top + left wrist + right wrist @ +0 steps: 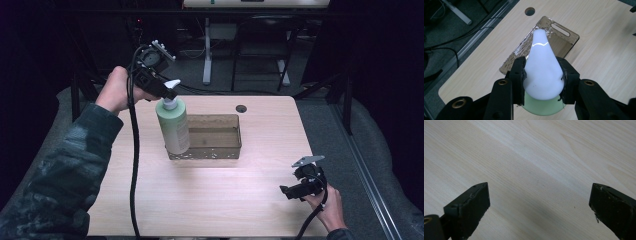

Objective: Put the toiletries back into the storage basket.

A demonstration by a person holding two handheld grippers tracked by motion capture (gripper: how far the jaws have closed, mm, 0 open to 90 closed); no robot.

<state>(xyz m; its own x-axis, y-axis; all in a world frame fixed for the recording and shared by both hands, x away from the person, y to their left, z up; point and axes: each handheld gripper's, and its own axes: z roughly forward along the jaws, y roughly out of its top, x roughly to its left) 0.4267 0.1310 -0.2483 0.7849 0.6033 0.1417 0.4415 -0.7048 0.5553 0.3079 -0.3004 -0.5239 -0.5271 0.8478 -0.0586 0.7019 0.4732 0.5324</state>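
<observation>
While raised, left claw [169, 90] clamps pump bottle [173, 125], right claw [286, 191] spread low.

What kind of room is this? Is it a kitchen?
Probably not a kitchen; more likely a lab or workshop. A plain wooden table stands among dark curtains, and cables lie on the floor beyond it. The left hand-held gripper holds a pump bottle.

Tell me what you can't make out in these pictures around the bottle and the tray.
- Bottle base: in the high view it hangs in front of the brown tray, so whether it touches the tray or table is unclear.
- Bottle label: too small and blurred, high view.
- Bottle body: in the left gripper view the white pump head and the left gripper cover it.
- Tray's near end: same view, behind the pump head.
</observation>
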